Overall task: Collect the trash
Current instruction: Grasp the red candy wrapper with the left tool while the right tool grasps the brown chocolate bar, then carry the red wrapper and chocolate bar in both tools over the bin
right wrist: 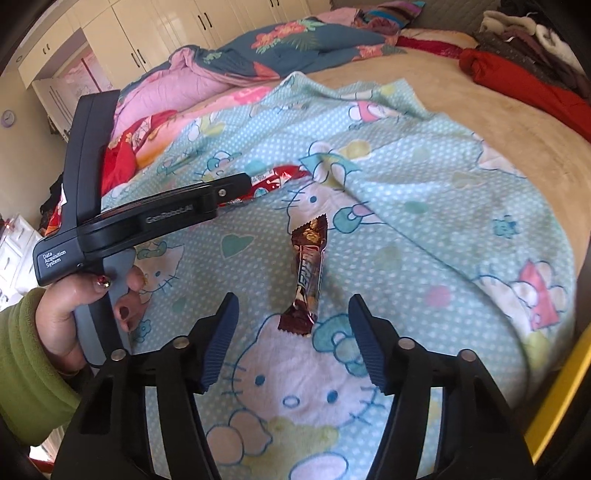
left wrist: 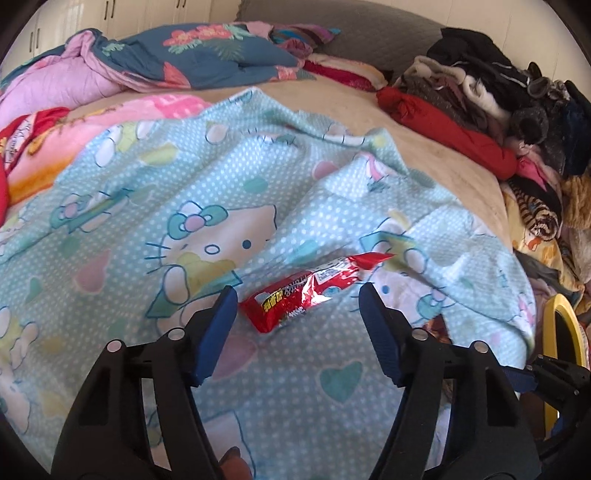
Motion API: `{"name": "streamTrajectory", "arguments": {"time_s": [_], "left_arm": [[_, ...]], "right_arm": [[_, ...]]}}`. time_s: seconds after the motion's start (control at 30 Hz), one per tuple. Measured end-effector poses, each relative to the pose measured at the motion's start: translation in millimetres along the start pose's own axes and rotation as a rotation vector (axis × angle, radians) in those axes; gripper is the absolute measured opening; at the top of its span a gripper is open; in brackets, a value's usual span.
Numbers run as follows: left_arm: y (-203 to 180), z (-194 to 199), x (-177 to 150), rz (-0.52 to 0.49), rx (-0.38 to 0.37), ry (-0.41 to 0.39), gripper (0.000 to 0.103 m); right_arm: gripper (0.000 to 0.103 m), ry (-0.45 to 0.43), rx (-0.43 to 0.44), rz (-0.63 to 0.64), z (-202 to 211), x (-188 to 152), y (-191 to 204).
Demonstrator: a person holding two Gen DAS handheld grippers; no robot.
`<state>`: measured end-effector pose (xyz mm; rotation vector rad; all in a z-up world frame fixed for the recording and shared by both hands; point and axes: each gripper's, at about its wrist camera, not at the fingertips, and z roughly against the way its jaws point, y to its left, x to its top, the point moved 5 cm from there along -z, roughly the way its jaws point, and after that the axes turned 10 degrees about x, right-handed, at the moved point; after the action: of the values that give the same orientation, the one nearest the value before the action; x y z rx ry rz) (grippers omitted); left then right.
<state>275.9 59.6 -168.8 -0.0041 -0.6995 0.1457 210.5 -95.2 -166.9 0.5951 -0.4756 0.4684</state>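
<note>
A red snack wrapper point(left wrist: 310, 290) lies on the light blue Hello Kitty blanket point(left wrist: 155, 221). My left gripper point(left wrist: 298, 297) is open, its blue fingertips on either side of the wrapper's near end. The right wrist view shows the same red wrapper point(right wrist: 271, 179) partly hidden behind the left gripper's body point(right wrist: 155, 218). A brown candy bar wrapper point(right wrist: 306, 280) lies on the blanket point(right wrist: 424, 240) just ahead of my right gripper point(right wrist: 293, 301), which is open with the wrapper's near end between its fingertips.
A pile of clothes point(left wrist: 517, 122) lines the right side of the bed. A pink and blue quilt point(left wrist: 166, 62) is bunched at the far end. A yellow rim point(left wrist: 565, 332) stands at the bed's right edge. White wardrobes point(right wrist: 155, 33) stand behind.
</note>
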Motion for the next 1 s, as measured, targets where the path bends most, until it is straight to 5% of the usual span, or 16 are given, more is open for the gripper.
{"name": "streamTrajectory", "arguments": {"time_s": [0.17, 0.23, 0.33, 0.6, 0.7, 1.0], "left_arm": [[-4.2, -21.2, -2.0, -0.024, 0.004, 0.048, 0.06], [-6.3, -25.2, -1.8, -0.031, 0.012, 0.053, 0.06], [-8.2, -27.2, -1.0, -0.034, 0.021, 0.051, 0.057], [5.0, -24.9, 1.5, 0.026, 0.035, 0.049, 0.016], [6.5, -19.2, 0.8, 0.034, 0.03, 0.04, 0.009], [-19.5, 13.8, -6.3, 0.002, -0.035, 0.002, 0.009]], "right_arm": [[0.041, 0.033, 0.0, -0.026, -17.6, 2.1, -8.4], [0.02, 0.042, -0.009, -0.025, -19.8, 2.5, -10.0], [0.02, 0.037, -0.006, -0.026, -15.7, 1.2, -10.8], [0.02, -0.009, 0.021, -0.033, 9.7, -9.7, -1.6], [0.02, -0.025, 0.013, -0.037, 22.6, -16.7, 0.6], [0.02, -0.11, -0.01, -0.063, 61.5, -14.4, -8.6]]}}
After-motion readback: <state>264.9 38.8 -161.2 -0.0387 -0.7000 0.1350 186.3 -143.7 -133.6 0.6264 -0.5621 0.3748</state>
